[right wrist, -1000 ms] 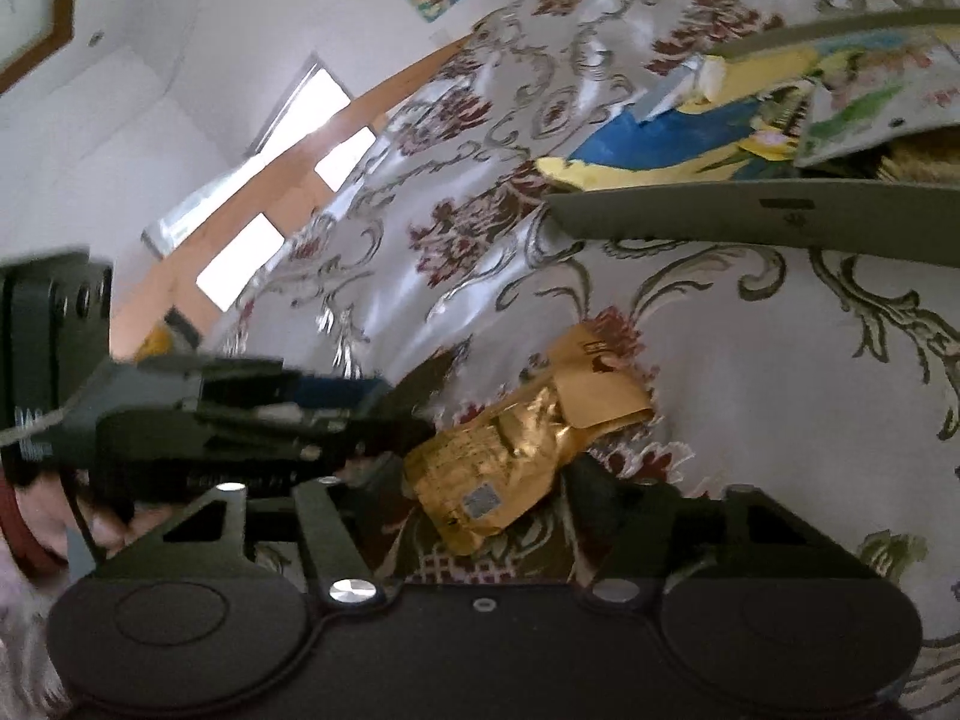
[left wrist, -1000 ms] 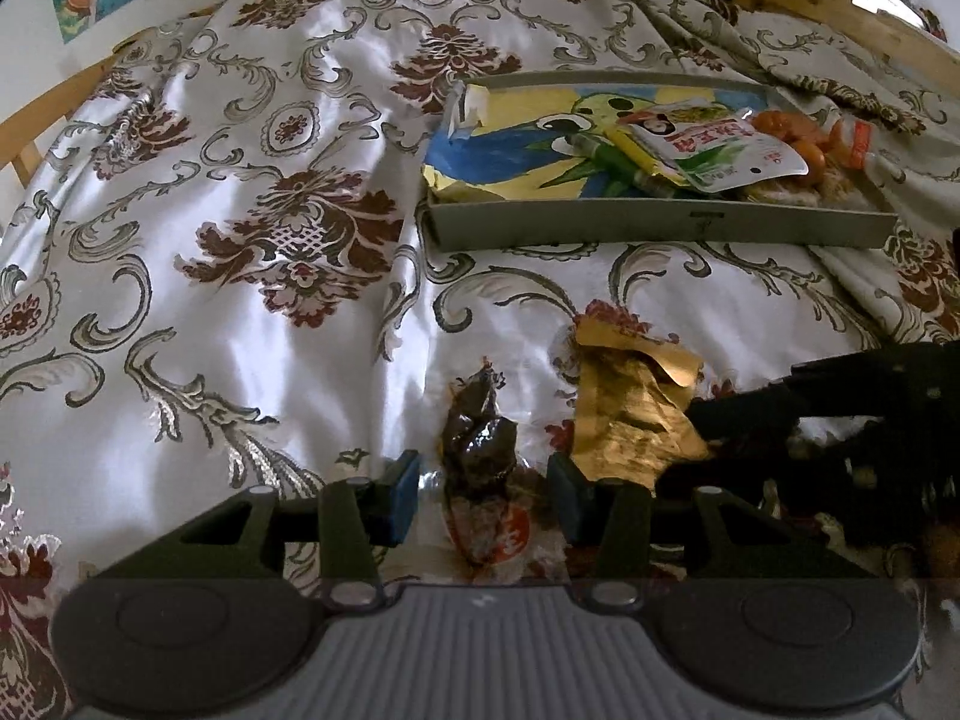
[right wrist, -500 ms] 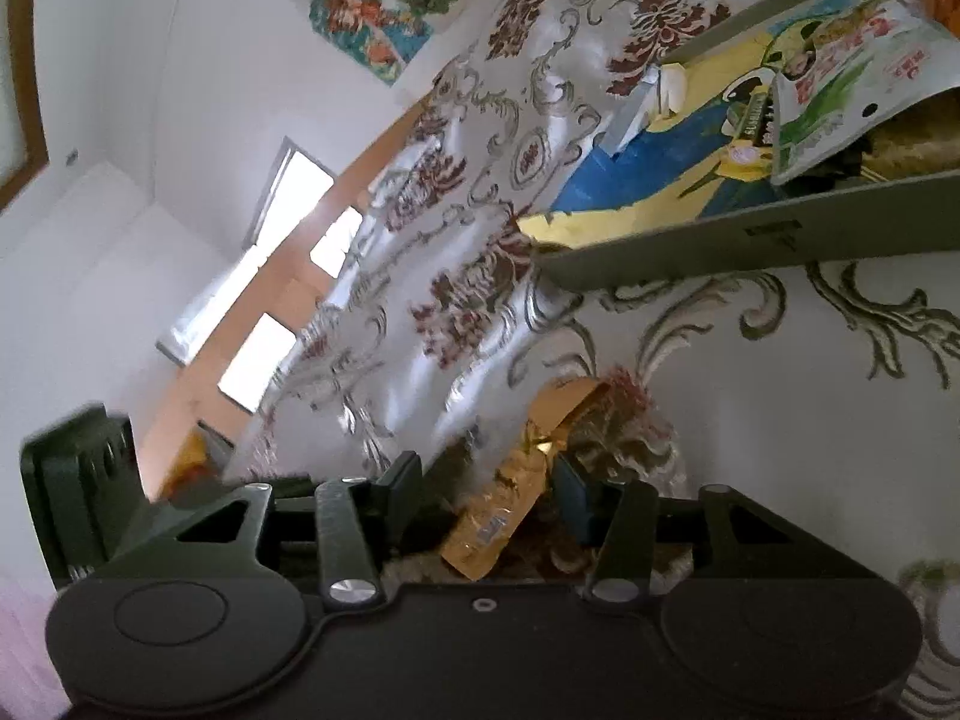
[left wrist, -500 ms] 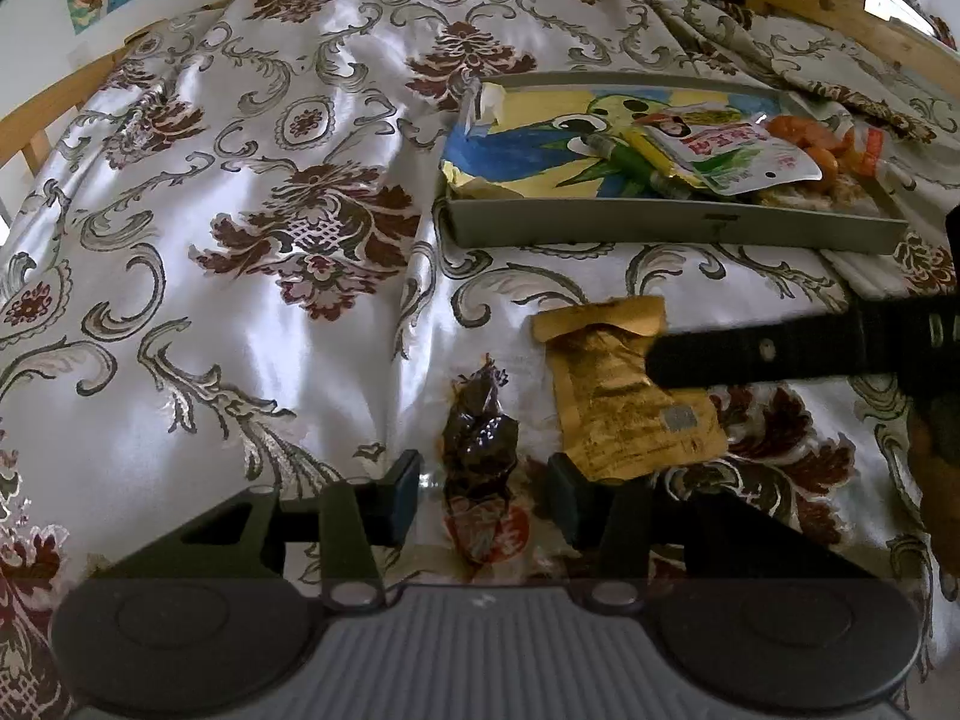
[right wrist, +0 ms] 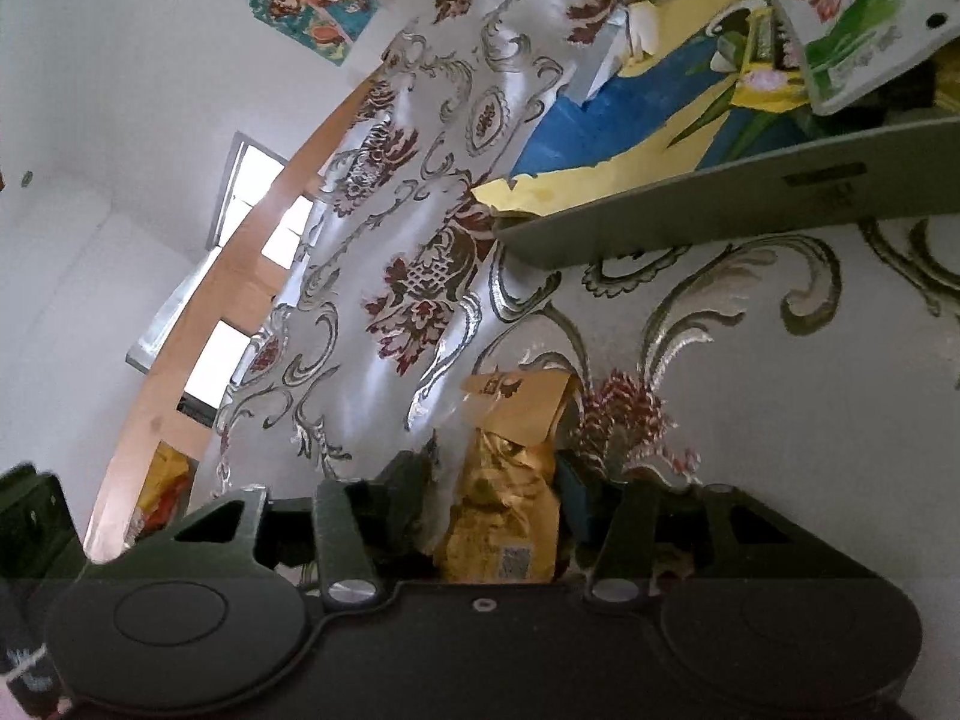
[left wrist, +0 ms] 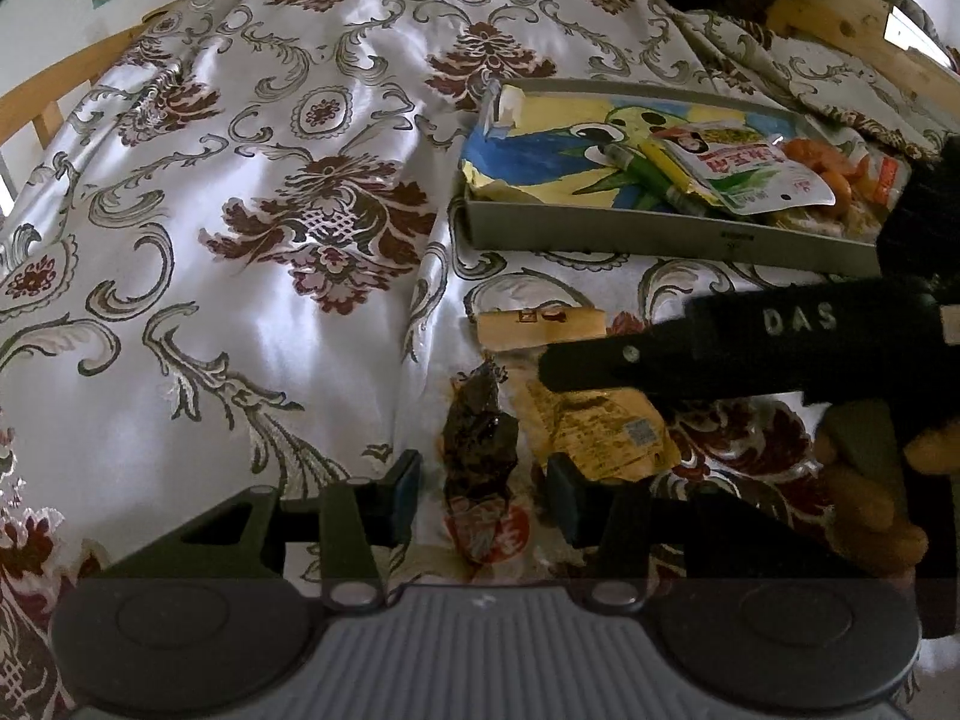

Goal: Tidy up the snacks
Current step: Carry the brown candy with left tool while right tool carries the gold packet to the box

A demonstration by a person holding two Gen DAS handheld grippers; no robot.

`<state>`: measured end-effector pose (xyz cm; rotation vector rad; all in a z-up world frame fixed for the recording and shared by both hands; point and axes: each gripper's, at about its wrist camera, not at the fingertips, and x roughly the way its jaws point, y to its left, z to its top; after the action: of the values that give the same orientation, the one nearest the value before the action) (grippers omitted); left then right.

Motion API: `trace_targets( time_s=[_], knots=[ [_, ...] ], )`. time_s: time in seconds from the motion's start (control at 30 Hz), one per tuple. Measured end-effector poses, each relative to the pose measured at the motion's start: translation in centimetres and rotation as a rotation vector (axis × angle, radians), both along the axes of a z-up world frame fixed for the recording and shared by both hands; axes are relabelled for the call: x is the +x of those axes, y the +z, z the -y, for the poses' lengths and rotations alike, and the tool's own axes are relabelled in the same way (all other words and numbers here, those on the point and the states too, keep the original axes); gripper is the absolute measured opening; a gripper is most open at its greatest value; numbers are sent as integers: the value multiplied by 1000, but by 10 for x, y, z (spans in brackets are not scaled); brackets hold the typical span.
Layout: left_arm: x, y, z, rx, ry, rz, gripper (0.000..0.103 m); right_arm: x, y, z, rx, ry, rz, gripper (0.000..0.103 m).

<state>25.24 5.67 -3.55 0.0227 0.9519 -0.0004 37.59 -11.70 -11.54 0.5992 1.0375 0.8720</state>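
Observation:
A crinkled gold snack packet (left wrist: pixel 600 426) lies on the patterned bedspread, its folded flap toward the tray. My right gripper (right wrist: pixel 492 498) is rolled on its side around the gold packet (right wrist: pixel 510 528); its jaws are opening, pads close beside the packet. From the left wrist view, one black finger (left wrist: pixel 660 354) of it crosses over the packet. A dark snack packet (left wrist: pixel 480 450) lies between the fingers of my left gripper (left wrist: pixel 486 498), which is open with gaps on both sides. The grey tray (left wrist: pixel 660 237) beyond holds several snack packs.
The tray (right wrist: pixel 720 198) is lined with a parrot picture; a white-green pouch (left wrist: pixel 756 174) and orange snacks fill its right half. A hand (left wrist: pixel 870 480) holds the right gripper. Wooden bed frame (left wrist: pixel 828 18) runs along the far right, a wall with posters at the left.
The right gripper has rolled and moved in so the gold packet now sits lengthwise between its fingers; the packet has shifted and turned. The left gripper has stayed over the dark packet.

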Motion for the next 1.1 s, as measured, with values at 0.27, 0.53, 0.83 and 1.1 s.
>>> trace_targets(
  time_s=[0.27, 0.53, 0.83, 1.1],
  knots=[
    [-5, 3, -7, -53, 38, 8, 49, -5, 5, 5, -40, 30, 36, 28],
    [-23, 8, -2, -98, 30, 6, 49, -25, 34, 29, -50, 68, 117, 10],
    [-28, 9, -13, -104, 74, 2, 49, -13, 31, -12, -39, 75, 80, 31],
    [-32, 9, -18, -108, 84, 11, 48, -19, 41, -24, -173, 42, 104, 51]
  ],
)
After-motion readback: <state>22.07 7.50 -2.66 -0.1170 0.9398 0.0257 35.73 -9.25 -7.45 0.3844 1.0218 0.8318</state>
